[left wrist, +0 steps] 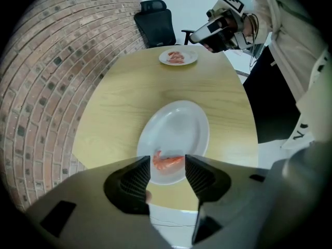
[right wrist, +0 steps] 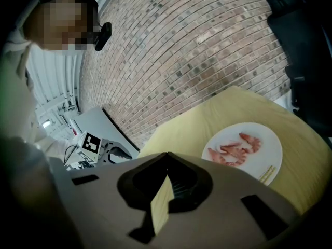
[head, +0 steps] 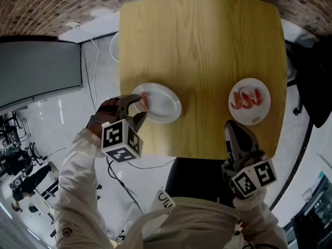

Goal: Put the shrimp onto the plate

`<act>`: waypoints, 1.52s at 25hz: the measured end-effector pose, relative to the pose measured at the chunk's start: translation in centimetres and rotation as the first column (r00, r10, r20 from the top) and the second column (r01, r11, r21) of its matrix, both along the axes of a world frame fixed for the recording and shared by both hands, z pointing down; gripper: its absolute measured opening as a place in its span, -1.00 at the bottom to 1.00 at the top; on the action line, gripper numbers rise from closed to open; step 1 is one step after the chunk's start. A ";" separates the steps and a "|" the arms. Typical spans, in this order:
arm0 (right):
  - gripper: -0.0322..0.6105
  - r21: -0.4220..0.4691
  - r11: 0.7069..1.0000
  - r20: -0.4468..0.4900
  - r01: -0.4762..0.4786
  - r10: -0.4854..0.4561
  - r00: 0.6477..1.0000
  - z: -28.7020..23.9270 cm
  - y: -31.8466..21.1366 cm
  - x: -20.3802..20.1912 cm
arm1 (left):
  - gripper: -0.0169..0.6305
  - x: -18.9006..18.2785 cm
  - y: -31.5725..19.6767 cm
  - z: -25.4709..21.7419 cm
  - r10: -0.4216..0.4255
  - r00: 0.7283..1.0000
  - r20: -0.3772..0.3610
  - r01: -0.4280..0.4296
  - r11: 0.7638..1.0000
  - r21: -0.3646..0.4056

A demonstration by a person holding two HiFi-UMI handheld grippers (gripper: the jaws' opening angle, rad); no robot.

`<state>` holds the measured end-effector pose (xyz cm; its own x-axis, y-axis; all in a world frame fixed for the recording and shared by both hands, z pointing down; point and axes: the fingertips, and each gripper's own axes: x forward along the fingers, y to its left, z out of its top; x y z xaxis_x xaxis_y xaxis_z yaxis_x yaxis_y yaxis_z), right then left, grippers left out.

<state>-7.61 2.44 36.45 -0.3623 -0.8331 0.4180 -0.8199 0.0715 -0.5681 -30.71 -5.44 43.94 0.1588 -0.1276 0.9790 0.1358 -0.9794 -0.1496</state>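
One pink shrimp (head: 145,100) (left wrist: 168,162) lies at the near end of the white oval plate (head: 166,107) (left wrist: 180,128) on the wooden table (head: 202,45). My left gripper (head: 138,109) (left wrist: 167,168) is open at that plate's edge; the shrimp shows in the gap just beyond its tips. A round white plate (head: 249,83) (right wrist: 271,157) on the right holds several shrimp (head: 247,98) (right wrist: 233,152). My right gripper (head: 233,127) (right wrist: 166,157) is shut on nothing, over the table's front edge short of the round plate.
A black office chair (head: 311,82) (left wrist: 155,22) stands off the table's right side. A brick wall (right wrist: 207,51) curves behind the table. A grey panel (head: 39,69) and loose cables (head: 96,77) are on the left over the floor.
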 end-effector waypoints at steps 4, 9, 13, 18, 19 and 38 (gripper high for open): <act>-0.82 -0.009 1.000 0.005 -0.007 0.007 1.000 0.1 -0.7 -0.3 | -0.29 -0.3 -0.7 0.6 0.043 0.999 0.024 -0.043 0.999 -0.009; -0.82 -0.017 1.000 0.006 -0.024 0.024 1.000 0.5 -1.6 -0.4 | -0.29 -0.4 -1.1 1.8 0.134 0.989 0.059 -0.133 0.991 -0.028; -0.82 -0.028 0.999 0.006 -0.038 0.038 0.999 1.1 -2.0 -0.1 | -0.29 -0.3 -1.4 2.6 0.166 0.983 0.075 -0.161 0.985 -0.063; -0.82 -0.033 0.998 0.007 -0.051 0.051 0.999 1.5 -2.5 0.3 | -0.29 -0.2 -1.2 3.0 0.209 0.973 0.096 -0.198 0.974 -0.110; -0.82 -0.033 0.998 0.008 -0.053 0.053 0.999 1.5 -2.7 0.3 | -0.29 -0.2 -1.2 3.1 0.224 0.969 0.106 -0.212 0.970 -0.119; -0.82 -0.035 0.997 0.004 -0.074 0.074 0.997 1.5 -3.3 1.4 | -0.35 1.0 -0.4 4.1 0.317 0.938 0.140 -0.287 0.937 -0.199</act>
<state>-6.25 -0.90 37.93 -0.3023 -0.8427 0.4455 -0.8190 -0.0095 -0.5738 -29.73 -5.80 48.01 -0.0045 0.0748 0.9972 0.4374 -0.8966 0.0692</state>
